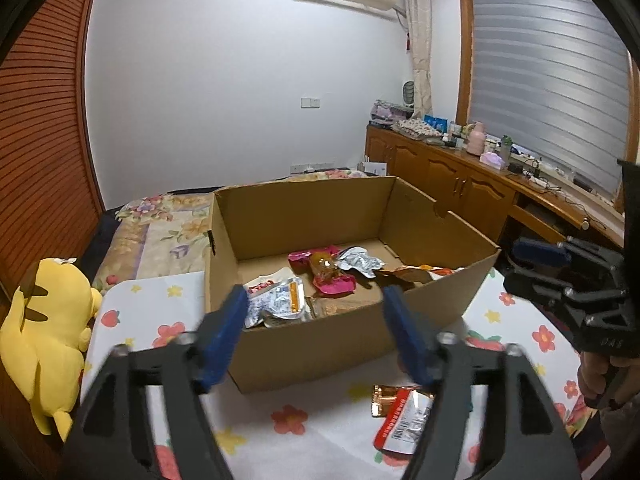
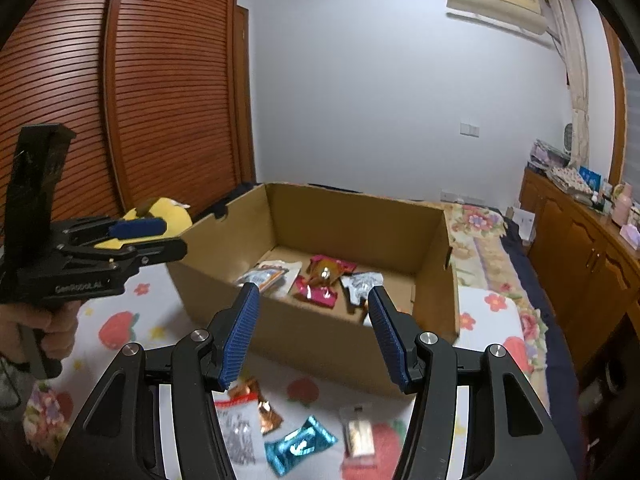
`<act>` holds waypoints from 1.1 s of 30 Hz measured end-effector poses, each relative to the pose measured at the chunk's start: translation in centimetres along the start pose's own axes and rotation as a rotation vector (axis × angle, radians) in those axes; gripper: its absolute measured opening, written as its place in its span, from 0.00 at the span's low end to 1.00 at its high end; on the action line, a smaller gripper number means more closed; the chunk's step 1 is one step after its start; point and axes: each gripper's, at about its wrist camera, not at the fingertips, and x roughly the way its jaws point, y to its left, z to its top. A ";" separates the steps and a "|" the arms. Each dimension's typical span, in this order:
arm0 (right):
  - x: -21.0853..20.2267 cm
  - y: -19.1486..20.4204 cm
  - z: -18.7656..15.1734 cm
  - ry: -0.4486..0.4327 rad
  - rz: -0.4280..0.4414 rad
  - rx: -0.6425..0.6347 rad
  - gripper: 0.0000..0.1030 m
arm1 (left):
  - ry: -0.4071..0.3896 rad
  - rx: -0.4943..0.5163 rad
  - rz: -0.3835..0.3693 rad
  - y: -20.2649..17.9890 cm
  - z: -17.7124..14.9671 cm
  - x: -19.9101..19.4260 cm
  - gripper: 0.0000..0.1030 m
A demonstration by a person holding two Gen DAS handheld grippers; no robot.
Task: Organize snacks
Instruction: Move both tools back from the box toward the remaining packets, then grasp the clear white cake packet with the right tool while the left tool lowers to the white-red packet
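Jaws of both grippers are being held wide and empty above a desk (image 1: 320, 436) covered in a flower-and-strawberry cloth. Left gripper (image 1: 314, 316) is being pointed at the near wall of an open box (image 1: 320, 344), with a red-and-white packet (image 1: 404, 420) lying on the cloth just below its right finger. Right gripper (image 2: 314, 334) is being aimed at the same box from the other side; on the cloth beneath it, a clear packet (image 2: 236, 428), a copper wrapper (image 2: 264, 408), a teal wrapper (image 2: 300, 444) and a small blurred packet (image 2: 358, 432) are lying near one another, outside the box.

Inside the box, several snacks are lying on the floor of it: a pink packet (image 1: 328, 272), a silver pouch (image 1: 360, 262), a white-and-blue bag (image 1: 276, 298) and an orange wrapper (image 1: 416, 270).

A yellow plush (image 1: 44, 332) is resting on the bed (image 1: 160, 232) beside the desk, left of the box. A wooden cabinet (image 1: 440, 172) is standing along the window wall.
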 end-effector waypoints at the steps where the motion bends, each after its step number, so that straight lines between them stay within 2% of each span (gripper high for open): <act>1: -0.2 0.0 -0.3 0.003 0.003 0.006 0.56 | -0.011 0.001 -0.004 -0.2 -0.2 -0.3 0.81; 4: -0.7 -0.2 -1.4 0.015 0.005 0.023 0.56 | -0.023 0.006 -0.005 -0.7 -0.6 -0.8 0.95; 5: -0.8 -0.2 -1.8 0.019 0.005 0.028 0.56 | -0.031 0.006 -0.006 -0.9 -0.9 -1.1 0.96; 11: -1.0 -0.9 -4.0 0.054 -0.020 0.053 0.56 | -0.020 0.004 -0.010 -2.0 -3.0 -1.6 0.97; 17: -0.9 -1.8 -6.2 0.094 -0.037 0.085 0.56 | 0.034 -0.033 -0.033 -2.6 -5.7 -0.8 0.97; 22: -0.9 -2.7 -7.9 0.127 -0.053 0.101 0.56 | 0.091 -0.004 -0.017 -3.5 -7.7 0.4 0.97; 27: -0.7 -3.3 -9.4 0.166 -0.073 0.094 0.56 | 0.135 0.000 -0.022 -4.0 -9.1 1.1 0.97; 33: -0.4 -3.7 -10.7 0.196 -0.058 0.118 0.56 | 0.169 -0.020 -0.026 -4.1 -10.2 1.6 0.97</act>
